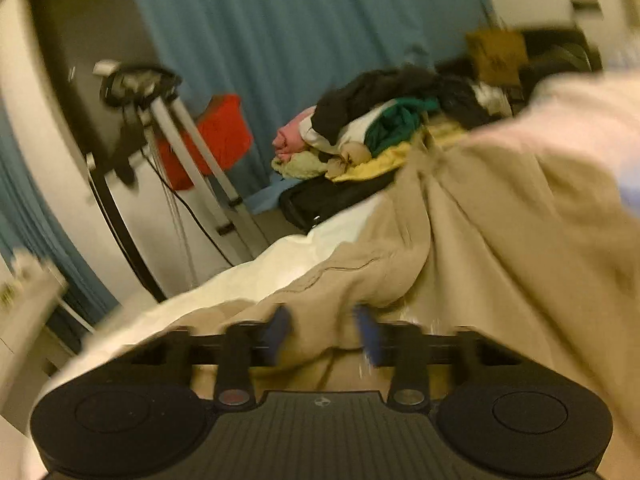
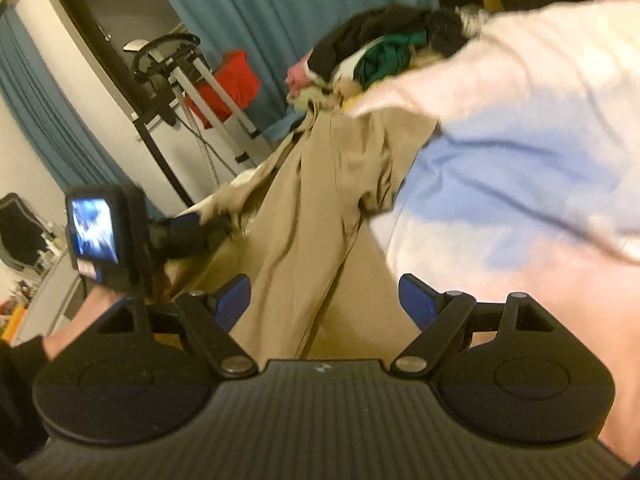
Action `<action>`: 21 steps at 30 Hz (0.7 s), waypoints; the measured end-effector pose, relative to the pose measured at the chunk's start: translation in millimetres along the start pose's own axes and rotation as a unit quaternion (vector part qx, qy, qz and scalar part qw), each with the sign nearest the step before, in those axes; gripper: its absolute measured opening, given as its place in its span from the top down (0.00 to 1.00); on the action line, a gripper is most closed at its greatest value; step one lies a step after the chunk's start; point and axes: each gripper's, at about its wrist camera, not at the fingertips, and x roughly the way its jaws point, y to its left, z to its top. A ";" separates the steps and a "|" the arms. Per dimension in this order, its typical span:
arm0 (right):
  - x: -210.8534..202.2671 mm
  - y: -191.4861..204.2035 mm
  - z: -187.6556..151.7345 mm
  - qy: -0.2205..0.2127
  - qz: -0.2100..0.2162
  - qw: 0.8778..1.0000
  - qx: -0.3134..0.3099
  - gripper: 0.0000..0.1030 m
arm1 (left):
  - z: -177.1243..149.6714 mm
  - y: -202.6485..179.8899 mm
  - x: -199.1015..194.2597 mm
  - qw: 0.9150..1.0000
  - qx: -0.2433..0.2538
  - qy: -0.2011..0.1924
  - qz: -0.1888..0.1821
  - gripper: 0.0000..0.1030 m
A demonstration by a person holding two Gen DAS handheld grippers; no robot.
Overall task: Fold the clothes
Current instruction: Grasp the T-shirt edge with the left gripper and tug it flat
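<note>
Tan trousers [image 1: 460, 240] lie stretched over a white bed sheet [image 1: 280, 264], motion-blurred. My left gripper [image 1: 322, 330] is shut on a bunched edge of them, blue fingertips [image 1: 276, 328] pinching the fabric. In the right wrist view the trousers [image 2: 332, 184] run lengthwise away from me, and the left gripper [image 2: 212, 220] grips their left edge, its camera screen [image 2: 96, 232] facing me. My right gripper [image 2: 325, 300] stands open just over the near end of the trousers, which pass between its blue pads [image 2: 234, 300] without being pinched.
A pile of mixed clothes [image 1: 380, 120] sits at the far end of the bed, over a black bag [image 1: 328, 200]. A metal stand [image 1: 192, 152], a red item [image 1: 220, 136] and a blue curtain [image 1: 280, 20] are on the left. Pale bedding [image 2: 520, 160] fills the right.
</note>
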 end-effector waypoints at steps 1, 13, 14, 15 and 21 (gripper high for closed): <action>2.1 -2.0 -0.1 0.003 0.001 1.000 0.008 0.20 | 6.1 9.9 2.3 1.000 -0.025 -0.002 -0.008 0.92; 16.1 1.8 -14.6 0.005 -0.006 1.000 0.006 0.19 | 76.1 134.2 88.9 0.944 -0.319 0.015 0.080 0.96; 16.8 2.7 -15.0 0.004 -0.007 1.000 0.000 0.19 | 68.9 142.2 84.5 0.941 -0.330 0.017 0.073 0.96; 17.3 3.7 -15.4 0.003 -0.007 1.000 -0.006 0.19 | 61.8 150.2 80.0 0.938 -0.340 0.019 0.066 0.96; 21.4 5.2 -11.1 -0.013 -0.012 1.000 -0.023 0.19 | 19.0 198.1 53.5 0.914 -0.403 0.032 0.025 0.72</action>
